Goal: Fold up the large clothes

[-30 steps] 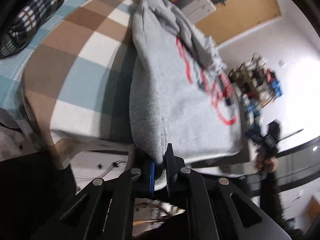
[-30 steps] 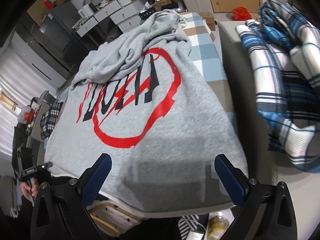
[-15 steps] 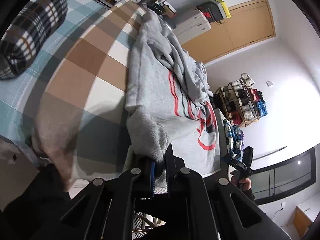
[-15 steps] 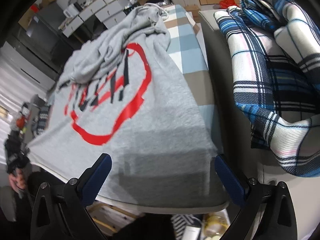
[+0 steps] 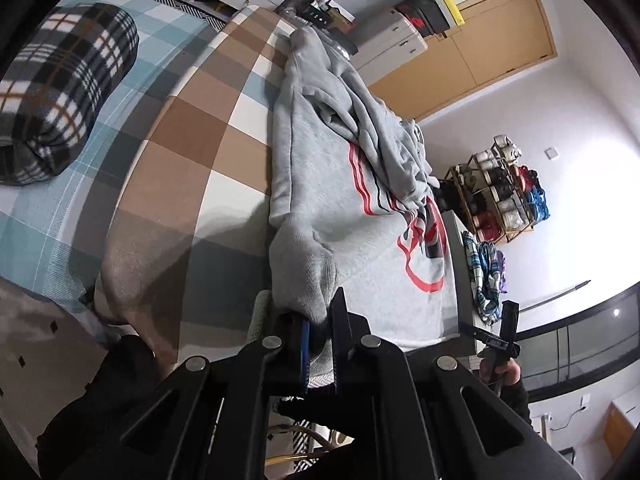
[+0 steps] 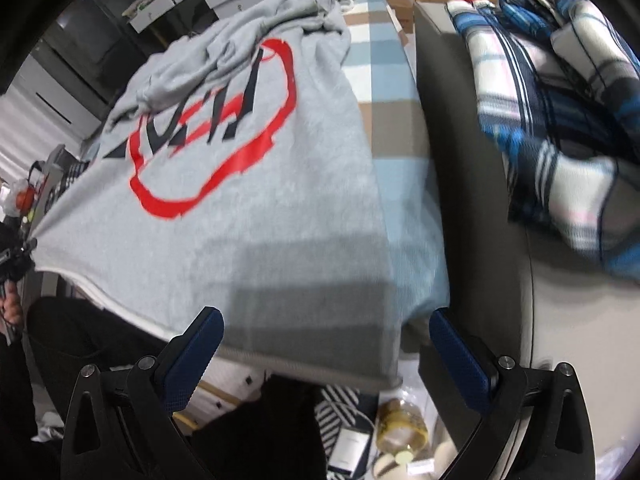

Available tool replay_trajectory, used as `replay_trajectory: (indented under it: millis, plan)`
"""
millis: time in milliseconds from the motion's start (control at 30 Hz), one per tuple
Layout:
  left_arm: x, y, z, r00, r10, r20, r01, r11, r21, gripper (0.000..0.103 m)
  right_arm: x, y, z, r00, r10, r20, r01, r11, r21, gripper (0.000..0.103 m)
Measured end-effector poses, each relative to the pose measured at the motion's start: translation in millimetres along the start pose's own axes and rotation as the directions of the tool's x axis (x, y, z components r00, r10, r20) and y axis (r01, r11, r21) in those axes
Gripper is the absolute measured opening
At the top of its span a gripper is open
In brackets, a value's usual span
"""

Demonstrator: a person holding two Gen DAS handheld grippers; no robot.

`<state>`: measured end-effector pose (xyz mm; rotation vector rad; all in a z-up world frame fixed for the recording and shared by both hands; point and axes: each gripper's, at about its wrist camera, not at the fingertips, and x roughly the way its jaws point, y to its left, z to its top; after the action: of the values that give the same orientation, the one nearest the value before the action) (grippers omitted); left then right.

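A large grey sweatshirt with a red and black print lies on a checked bed cover. Its sleeves and hood are bunched at the far end. My left gripper is shut on the sweatshirt's near left hem corner. In the right wrist view the sweatshirt hangs over the bed's near edge. My right gripper is open and empty, just below the near right part of the hem, not touching it. It also shows in the left wrist view at the far right.
A dark plaid pillow lies left on the bed. A blue and white plaid blanket sits on a grey surface right of the bed. Drawers, a wooden door and a shoe rack stand beyond.
My left gripper has kept its hold on the hem corner, now bunched, and its view has swung. My right gripper has moved right along the hem toward the right corner, still open.
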<state>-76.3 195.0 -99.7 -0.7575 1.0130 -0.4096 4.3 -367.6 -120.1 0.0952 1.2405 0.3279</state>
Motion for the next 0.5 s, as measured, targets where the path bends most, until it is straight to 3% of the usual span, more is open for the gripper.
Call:
replay_trajectory:
  millis: [133, 267, 367, 500]
  plan:
    - [1.8, 1.8, 2.5, 1.000, 0.012, -0.003, -0.012, 1.000, 0.000, 0.003, -0.4, 5.0, -5.9, 1.000, 0.010, -0.020, -0.010, 1.000, 0.020, 0.103]
    - [0.4, 3.3, 19.0, 0.999, 0.035, 0.008, -0.035, 0.999, 0.016, 0.003, 4.2, -0.4, 5.8, 0.999, -0.012, -0.043, 0.017, 0.991, 0.130, 0.103]
    - [-0.2, 1.8, 34.4, 0.998, 0.058, 0.016, -0.058, 0.998, 0.031, 0.003, 9.6, -7.5, 16.5, 0.995, -0.024, -0.095, 0.044, 0.976, 0.215, 0.103]
    - [-1.7, -2.7, 41.9, 0.999, 0.047, 0.013, -0.047, 0.997, 0.059, 0.003, 19.6, -7.9, 21.2, 0.982, -0.063, -0.177, 0.102, 0.970, 0.219, 0.103]
